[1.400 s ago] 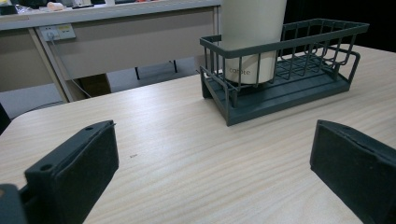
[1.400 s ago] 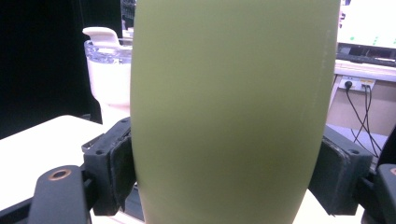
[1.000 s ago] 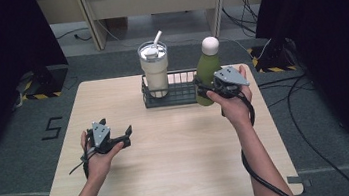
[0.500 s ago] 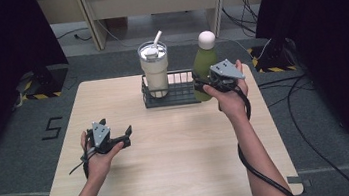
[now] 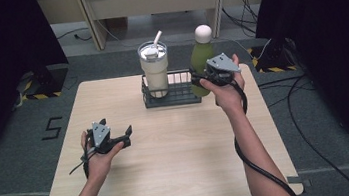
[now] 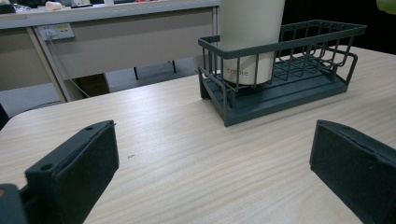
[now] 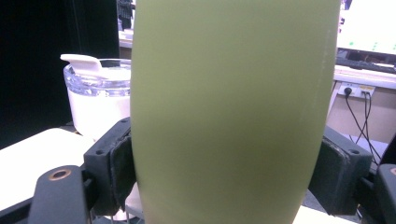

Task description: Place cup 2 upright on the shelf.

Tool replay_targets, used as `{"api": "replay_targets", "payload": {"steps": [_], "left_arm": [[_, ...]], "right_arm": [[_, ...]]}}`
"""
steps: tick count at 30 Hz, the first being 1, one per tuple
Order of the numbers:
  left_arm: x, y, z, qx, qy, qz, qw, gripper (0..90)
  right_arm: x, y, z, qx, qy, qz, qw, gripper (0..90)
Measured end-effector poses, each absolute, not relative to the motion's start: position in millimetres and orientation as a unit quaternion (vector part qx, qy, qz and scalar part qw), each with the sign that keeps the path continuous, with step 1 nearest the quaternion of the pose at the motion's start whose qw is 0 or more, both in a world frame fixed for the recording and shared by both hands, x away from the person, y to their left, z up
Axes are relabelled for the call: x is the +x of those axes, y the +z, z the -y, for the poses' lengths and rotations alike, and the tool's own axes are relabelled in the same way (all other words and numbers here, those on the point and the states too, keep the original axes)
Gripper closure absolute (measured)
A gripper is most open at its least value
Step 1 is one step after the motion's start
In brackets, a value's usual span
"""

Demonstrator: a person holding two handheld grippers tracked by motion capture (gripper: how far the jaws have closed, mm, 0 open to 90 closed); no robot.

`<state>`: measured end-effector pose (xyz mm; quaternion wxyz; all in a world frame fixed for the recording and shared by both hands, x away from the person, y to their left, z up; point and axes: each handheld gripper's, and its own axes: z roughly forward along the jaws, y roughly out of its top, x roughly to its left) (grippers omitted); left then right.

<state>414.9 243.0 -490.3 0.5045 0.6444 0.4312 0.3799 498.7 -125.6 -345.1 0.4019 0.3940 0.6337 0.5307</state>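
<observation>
Bottle (image 5: 201, 59) now higher over table (image 5: 180, 162)

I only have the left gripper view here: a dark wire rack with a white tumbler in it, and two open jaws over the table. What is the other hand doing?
Observer: The right gripper is shut on a green bottle, beside the rack.
Operator: Is the bottle inside the rack?
Observer: Its base seems to be at the rack's right end; whether it has cleared the rim, I cannot tell.
Operator: Anything on top of the tumbler?
Observer: The tumbler has a clear lid with a straw.
</observation>
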Motion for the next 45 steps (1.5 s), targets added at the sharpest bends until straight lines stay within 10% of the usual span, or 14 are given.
{"api": "replay_targets", "payload": {"steps": [45], "left_arm": [[415.4,-489.8,-245.4,0.642,0.381,-0.433,0.506,0.7]], "right_arm": [[561.9,-336.3,98.9,0.421,0.514,-0.633,0.397,21.2]]}}
